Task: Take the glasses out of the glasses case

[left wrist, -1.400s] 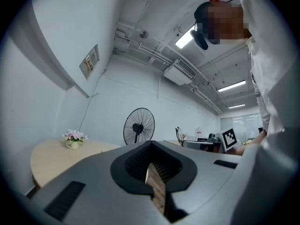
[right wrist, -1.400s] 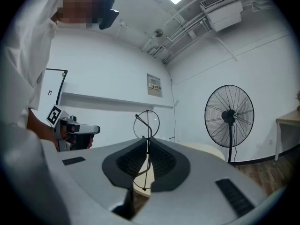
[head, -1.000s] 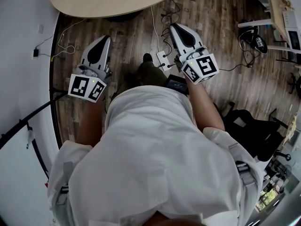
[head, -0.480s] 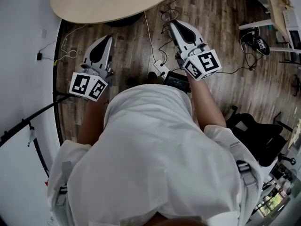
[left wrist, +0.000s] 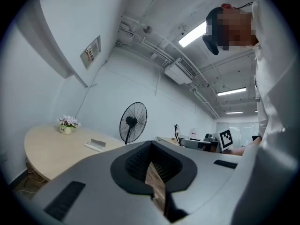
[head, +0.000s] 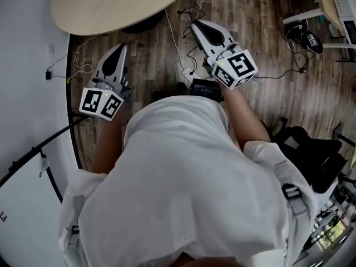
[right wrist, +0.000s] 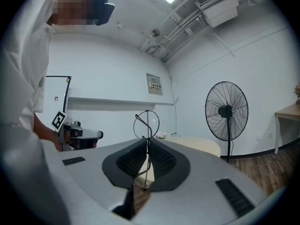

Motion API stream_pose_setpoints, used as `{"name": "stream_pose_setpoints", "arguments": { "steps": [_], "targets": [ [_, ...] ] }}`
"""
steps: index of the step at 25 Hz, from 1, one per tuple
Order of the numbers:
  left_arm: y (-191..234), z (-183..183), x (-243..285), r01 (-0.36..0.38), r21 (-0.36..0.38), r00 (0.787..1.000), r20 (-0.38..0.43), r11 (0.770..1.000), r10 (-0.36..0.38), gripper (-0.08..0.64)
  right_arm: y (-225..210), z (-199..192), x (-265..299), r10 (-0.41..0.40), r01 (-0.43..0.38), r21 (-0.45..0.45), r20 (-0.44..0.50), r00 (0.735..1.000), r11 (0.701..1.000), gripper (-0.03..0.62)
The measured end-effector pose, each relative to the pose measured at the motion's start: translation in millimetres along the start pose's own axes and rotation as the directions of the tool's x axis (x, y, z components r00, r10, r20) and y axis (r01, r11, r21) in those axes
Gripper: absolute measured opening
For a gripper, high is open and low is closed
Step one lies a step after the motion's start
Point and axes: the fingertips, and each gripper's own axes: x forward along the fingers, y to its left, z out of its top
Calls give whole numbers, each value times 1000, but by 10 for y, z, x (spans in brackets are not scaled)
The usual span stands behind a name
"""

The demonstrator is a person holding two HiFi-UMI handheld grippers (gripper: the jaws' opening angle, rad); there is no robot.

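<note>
In the right gripper view my right gripper [right wrist: 146, 143] is shut on a pair of thin wire glasses [right wrist: 147, 123]; one round lens stands up above the jaw tips, the other hangs below them. In the head view that right gripper [head: 197, 25] is held over the wooden floor, and the glasses are too thin to make out there. My left gripper [head: 119, 50] hangs near the table edge; in the left gripper view my left gripper [left wrist: 151, 146] is shut with nothing in it. A small pale flat box [left wrist: 95, 144], possibly the case, lies on the round table [left wrist: 47, 149].
The round wooden table [head: 111, 4] is ahead at the upper left, with a small flower pot [left wrist: 68, 123] on it. A standing fan [left wrist: 131, 121] is beyond. A power strip [head: 188, 73] and cables lie on the floor; a black chair [head: 311, 149] stands to the right.
Both grippers have drifted a little up and left in the head view as the person walks; the table has slid left. The grip on the glasses is unchanged.
</note>
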Motion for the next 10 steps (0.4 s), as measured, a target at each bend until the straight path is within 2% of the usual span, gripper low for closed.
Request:
{"name": "stream_pose_setpoints", "arguments": {
  "steps": [10],
  "targets": [
    [-71,30,106,-12,15,1000,-4,1000,12,12,-140,21,-82,9,-9,-1,1,1000,1000,34]
  ]
}}
